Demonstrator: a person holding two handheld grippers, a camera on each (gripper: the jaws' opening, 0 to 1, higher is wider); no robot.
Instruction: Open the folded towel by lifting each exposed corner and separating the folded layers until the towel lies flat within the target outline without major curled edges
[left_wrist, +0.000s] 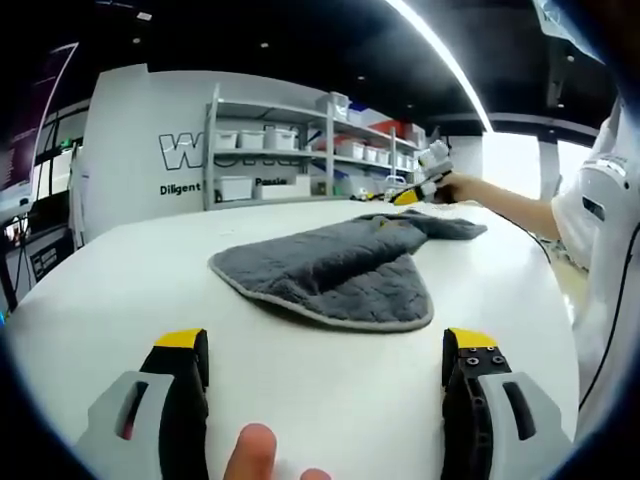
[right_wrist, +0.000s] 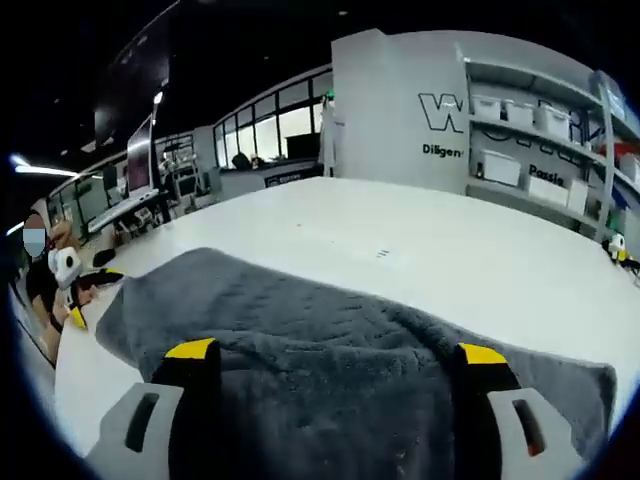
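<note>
In your left gripper view, your left gripper (left_wrist: 325, 358) sits low over the white table (left_wrist: 120, 290) with its two yellow-tipped jaws spread wide apart. Nothing lies between them but bare tabletop, and they hold nothing. A fingertip (left_wrist: 252, 450) shows at the bottom edge between the jaws. The grey towel (left_wrist: 335, 265) lies ahead of the jaws, apart from them, rumpled and partly folded, with a paler stitched hem curving along its near edge. Its far end narrows toward the right, where your right gripper (left_wrist: 425, 180) reaches in at the towel's far corner, with your hand (left_wrist: 480, 190) and a white sleeve (left_wrist: 600, 200) behind it. From here you cannot tell whether that gripper has closed on the cloth. Behind the table stand a shelf unit (left_wrist: 290, 150) with white bins and a white wall panel (left_wrist: 140, 150) with dark lettering.

In your right gripper view, your right gripper (right_wrist: 335, 352) also has its jaws set wide apart, and the towel (right_wrist: 300, 340) spreads directly between and under them, its grey quilted surface rising in a soft ridge across the gap. The jaw tips look to be down against the cloth, but you cannot tell whether they pinch any of it; they stand open. The towel runs leftward to a rounded corner near the table edge (right_wrist: 75, 380), where your left gripper (right_wrist: 70, 285) shows just beside it. The rest of the table stretches bare beyond the towel toward the shelves (right_wrist: 540, 150).
</note>
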